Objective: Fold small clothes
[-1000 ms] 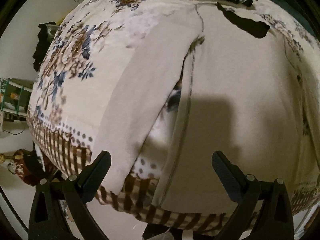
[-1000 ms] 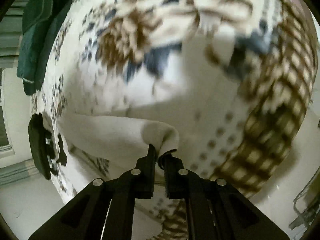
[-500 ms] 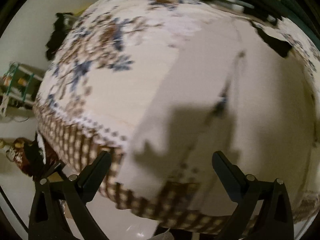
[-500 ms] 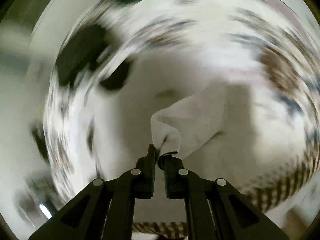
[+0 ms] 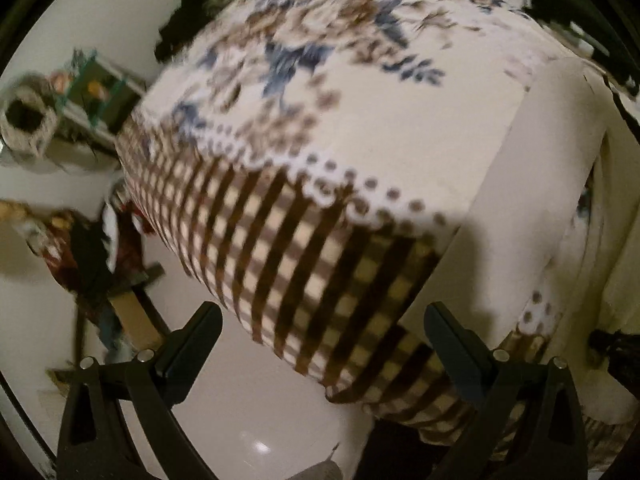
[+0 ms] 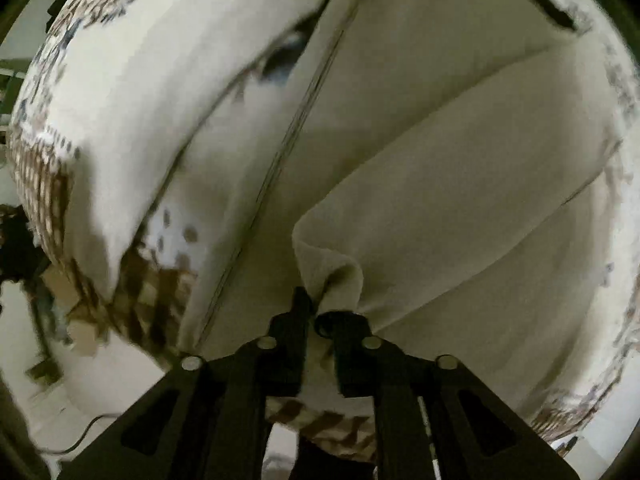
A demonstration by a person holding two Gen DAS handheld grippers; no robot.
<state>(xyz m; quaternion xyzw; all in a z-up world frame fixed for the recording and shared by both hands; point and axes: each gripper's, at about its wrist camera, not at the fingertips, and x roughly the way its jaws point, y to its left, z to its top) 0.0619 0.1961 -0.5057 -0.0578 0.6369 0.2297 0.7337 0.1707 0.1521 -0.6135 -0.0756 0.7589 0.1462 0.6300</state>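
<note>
The right tool [image 6: 316, 312] is gripping a bunched sleeve end of the cream garment [image 6: 440, 184], which is lying spread on the floral bedspread [image 5: 320, 120]. The left tool [image 5: 320, 336] is hovering wide open and holding nothing, over the bedspread's checked edge beside the garment's other sleeve [image 5: 532, 184].

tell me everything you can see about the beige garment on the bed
The beige garment is a plain cream, soft knit-looking piece spread on the floral bedspread with a checked brown border. A stitched seam runs down its length. One long strip, a sleeve or leg, lies out to the side, with the bedspread showing in the gap. Another strip is folded diagonally across the body, its bunched end pinched in the shut right gripper. The open left gripper is not touching it.
</note>
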